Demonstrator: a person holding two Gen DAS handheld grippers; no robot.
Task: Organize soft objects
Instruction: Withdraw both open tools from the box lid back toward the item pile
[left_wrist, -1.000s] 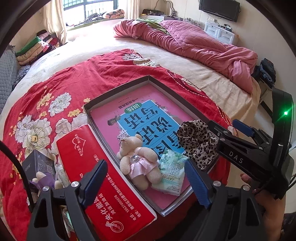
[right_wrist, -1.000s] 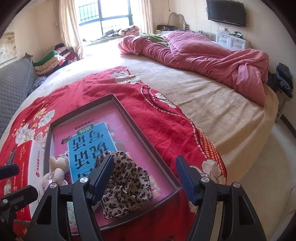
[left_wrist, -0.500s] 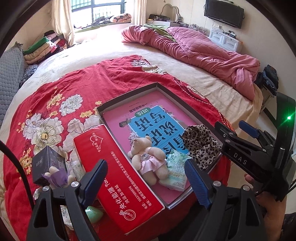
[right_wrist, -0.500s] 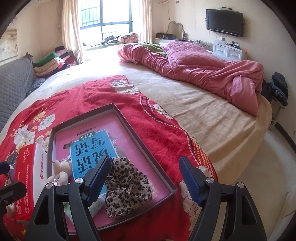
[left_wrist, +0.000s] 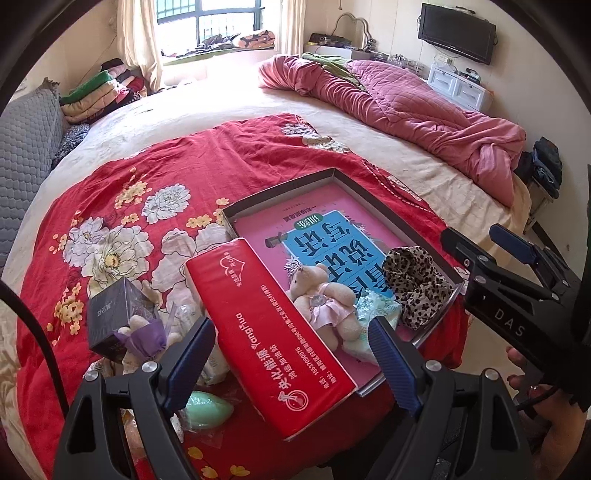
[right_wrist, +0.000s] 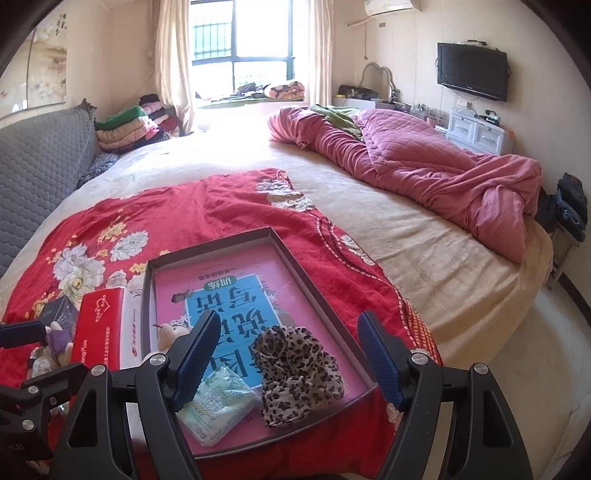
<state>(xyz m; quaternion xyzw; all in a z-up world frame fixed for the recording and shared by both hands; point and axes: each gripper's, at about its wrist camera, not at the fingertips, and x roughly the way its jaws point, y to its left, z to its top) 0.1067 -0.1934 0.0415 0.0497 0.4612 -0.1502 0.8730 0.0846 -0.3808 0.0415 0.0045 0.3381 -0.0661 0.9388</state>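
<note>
From the left wrist view, the left gripper (left_wrist: 291, 354) hangs above the near end of the shallow box (left_wrist: 369, 192), its jaws spread wide with nothing between them. Inside the box, at the near end, lie three soft things: a small teddy bear (left_wrist: 321, 299) in a pink dress, just beside it a green tissue pack (left_wrist: 373, 317), and next to that a leopard scrunchie (left_wrist: 417, 284) against the box's right wall. A red tissue brick (left_wrist: 266, 328) leans on the box's left edge. Left of the box, a purple plush toy (left_wrist: 142, 338) and a mint-green soft piece (left_wrist: 208, 408) wait on the red cover.

From the right wrist view, the right gripper (right_wrist: 288, 360) also stands released and empty, above the box's near end where the scrunchie and the tissue pack lie.

I judge the purple toy light and squashy; it will yield under the pads, so a hold across its body should work best. The mint piece looks smooth and may slip.
</note>
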